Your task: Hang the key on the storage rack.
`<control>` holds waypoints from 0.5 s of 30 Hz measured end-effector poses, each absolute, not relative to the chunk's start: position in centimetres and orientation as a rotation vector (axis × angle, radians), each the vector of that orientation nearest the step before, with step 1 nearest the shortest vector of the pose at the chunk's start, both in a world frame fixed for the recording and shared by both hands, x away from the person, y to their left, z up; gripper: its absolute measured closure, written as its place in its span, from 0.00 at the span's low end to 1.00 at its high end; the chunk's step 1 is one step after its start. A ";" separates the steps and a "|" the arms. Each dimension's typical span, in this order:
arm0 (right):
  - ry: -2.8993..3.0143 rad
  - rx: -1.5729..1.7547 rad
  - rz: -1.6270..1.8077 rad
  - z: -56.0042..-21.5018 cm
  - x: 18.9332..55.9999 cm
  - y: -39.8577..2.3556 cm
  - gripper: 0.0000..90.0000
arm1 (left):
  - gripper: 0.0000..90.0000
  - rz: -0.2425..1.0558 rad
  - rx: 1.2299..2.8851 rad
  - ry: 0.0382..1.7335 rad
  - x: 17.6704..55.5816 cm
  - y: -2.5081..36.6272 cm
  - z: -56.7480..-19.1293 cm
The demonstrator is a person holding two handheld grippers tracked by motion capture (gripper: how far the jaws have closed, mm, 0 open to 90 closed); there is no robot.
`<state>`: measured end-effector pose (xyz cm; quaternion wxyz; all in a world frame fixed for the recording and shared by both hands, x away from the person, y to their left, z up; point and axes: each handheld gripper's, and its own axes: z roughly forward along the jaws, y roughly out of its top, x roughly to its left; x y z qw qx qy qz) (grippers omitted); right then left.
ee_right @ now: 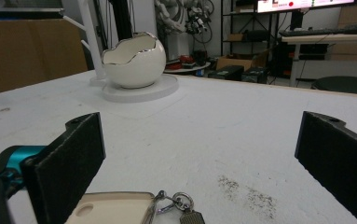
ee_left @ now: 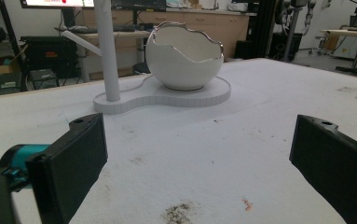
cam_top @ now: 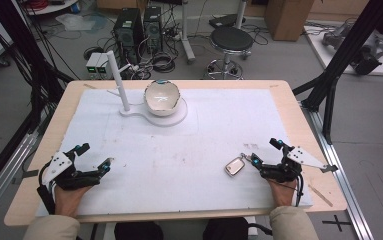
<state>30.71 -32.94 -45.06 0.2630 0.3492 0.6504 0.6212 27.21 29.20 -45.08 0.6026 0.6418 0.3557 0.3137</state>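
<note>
- The right gripper [cam_top: 267,152] rests low at the near right of the worktop, and its jaws stand wide apart with nothing pressed between them.
- In the right gripper view the same gripper [ee_right: 199,154] has the key fob [ee_right: 113,208] lying flat on the mat at the bottom edge, just by the left jaw, which overlaps its near corner; whether they touch I cannot tell.
- A small key ring [ee_right: 178,201] with a dark tag is attached to the fob's end and lies between the two jaws, clear of the right one.
- From above, the key fob [cam_top: 235,166] sits just left of the right gripper's tips, on the white mat [cam_top: 199,130].
- The left gripper [cam_top: 95,157] rests at the near left, well apart from the fob, its jaws also spread wide and empty.
- In the left gripper view, the left gripper [ee_left: 197,154] looks over bare, lightly stained mat.
- At the far side stands a white egg-shaped bowl [cam_top: 162,98] with a jagged silver rim, upright on a flat white base [cam_top: 176,118].
- A white post [cam_top: 118,80] rises from the same base, just left of the bowl.
- The worktop [cam_top: 299,115] is pale wood showing around the mat's edges.
- A black stool [cam_top: 232,40] stands on the floor beyond it.
</note>
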 end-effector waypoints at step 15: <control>1.758 0.927 1.672 -45.1 30.7 -32.9 0.01 | 0.05 0.737 1.476 0.822 27.1 29.2 -45.1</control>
